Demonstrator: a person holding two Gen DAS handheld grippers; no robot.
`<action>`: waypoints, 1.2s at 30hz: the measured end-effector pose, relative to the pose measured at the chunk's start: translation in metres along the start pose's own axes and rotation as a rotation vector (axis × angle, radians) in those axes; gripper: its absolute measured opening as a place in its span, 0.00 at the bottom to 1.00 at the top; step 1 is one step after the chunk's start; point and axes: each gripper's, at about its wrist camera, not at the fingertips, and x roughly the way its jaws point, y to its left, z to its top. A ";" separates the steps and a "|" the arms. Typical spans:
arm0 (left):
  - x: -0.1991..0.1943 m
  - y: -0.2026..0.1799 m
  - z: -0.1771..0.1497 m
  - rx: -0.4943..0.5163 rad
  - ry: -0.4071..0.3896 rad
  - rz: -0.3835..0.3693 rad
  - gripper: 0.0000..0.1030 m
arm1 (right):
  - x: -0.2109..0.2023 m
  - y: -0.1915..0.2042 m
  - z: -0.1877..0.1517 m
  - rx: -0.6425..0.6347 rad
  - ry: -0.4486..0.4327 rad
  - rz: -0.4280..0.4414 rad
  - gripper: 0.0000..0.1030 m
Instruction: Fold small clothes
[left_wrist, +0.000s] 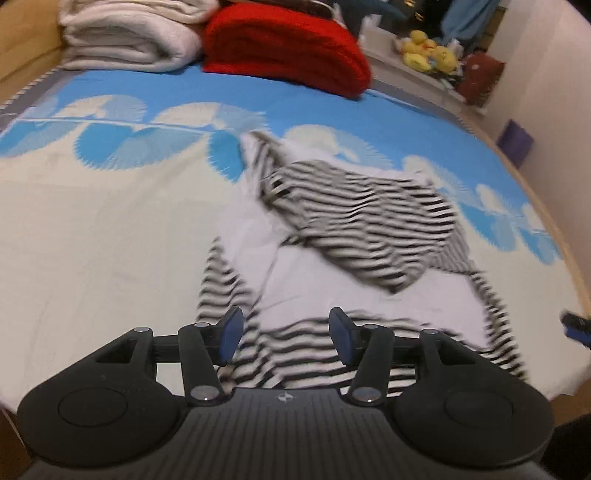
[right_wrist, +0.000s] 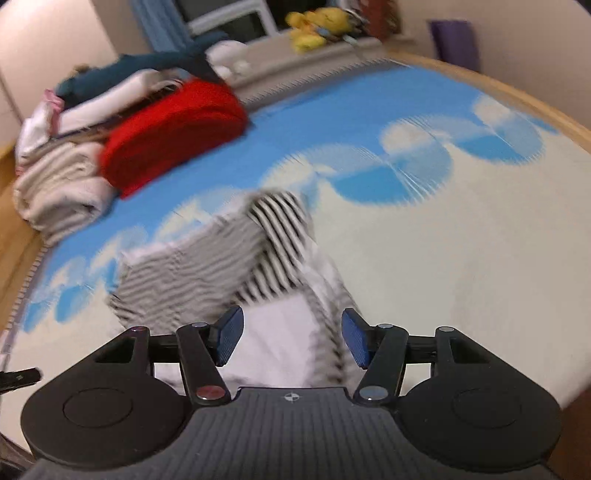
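Left wrist view: left gripper (left_wrist: 286, 334) has jaws wide apart, nothing between them, hovering over the near hem of the striped garment (left_wrist: 354, 221). It lies rumpled on the bed (left_wrist: 92, 221), toward the near right edge, with one striped flap thrown across the plain white middle. Risk as I read it: closing here would pinch the hem plus the bedsheet under it, or grab two layers at once, and the fold drags the whole piece crooked. Frame is motion-blurred, so I can't tell exactly which layer is on top at the hem

Right wrist view: right gripper (right_wrist: 291, 338) also wide, empty, over the white panel and a striped strip of the same striped garment (right_wrist: 207, 258). Flap beyond my fingertips looks loose and bunched; if I pull from this side before it's flattened, the bunch gets locked into the fold. Red blanket (right_wrist: 173, 129) and white folded blankets (right_wrist: 55, 184) sit at the far corner, well apart, no snag risk I can see
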 end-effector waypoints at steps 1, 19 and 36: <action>0.005 0.002 -0.012 0.002 -0.008 0.030 0.58 | 0.005 -0.006 -0.014 -0.004 0.015 -0.021 0.59; 0.070 0.028 -0.061 -0.192 0.270 0.062 0.81 | 0.070 -0.024 -0.075 0.154 0.303 -0.090 0.63; 0.044 0.060 -0.070 -0.291 0.324 0.065 0.17 | 0.055 -0.039 -0.077 0.213 0.304 -0.100 0.14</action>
